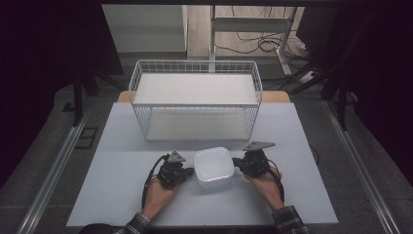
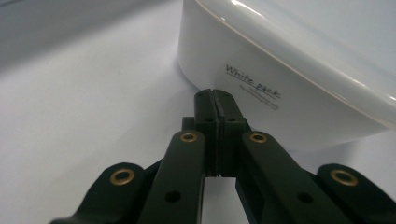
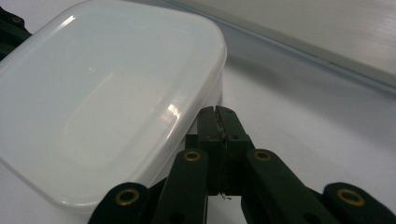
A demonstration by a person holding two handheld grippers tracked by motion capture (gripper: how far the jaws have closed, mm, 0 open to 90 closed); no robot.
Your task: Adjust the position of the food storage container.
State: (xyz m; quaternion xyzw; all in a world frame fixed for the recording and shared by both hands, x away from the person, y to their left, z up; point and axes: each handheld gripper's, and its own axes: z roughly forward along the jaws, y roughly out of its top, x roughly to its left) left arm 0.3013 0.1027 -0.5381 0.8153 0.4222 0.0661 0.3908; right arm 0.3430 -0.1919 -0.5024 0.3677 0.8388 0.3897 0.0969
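Jaws closed empty on both grippers, flanking white container (image 1: 214, 166); wire basket (image 1: 195, 100) beyond.

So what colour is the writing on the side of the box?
Black, reading "White pack", on the white box; clearest in the left gripper view.

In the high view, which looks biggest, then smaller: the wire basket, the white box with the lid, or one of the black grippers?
1. Wire basket, biggest by far.
2. White box.
3. Left gripper and right gripper, smallest; the two look about alike, so no ranking between them.
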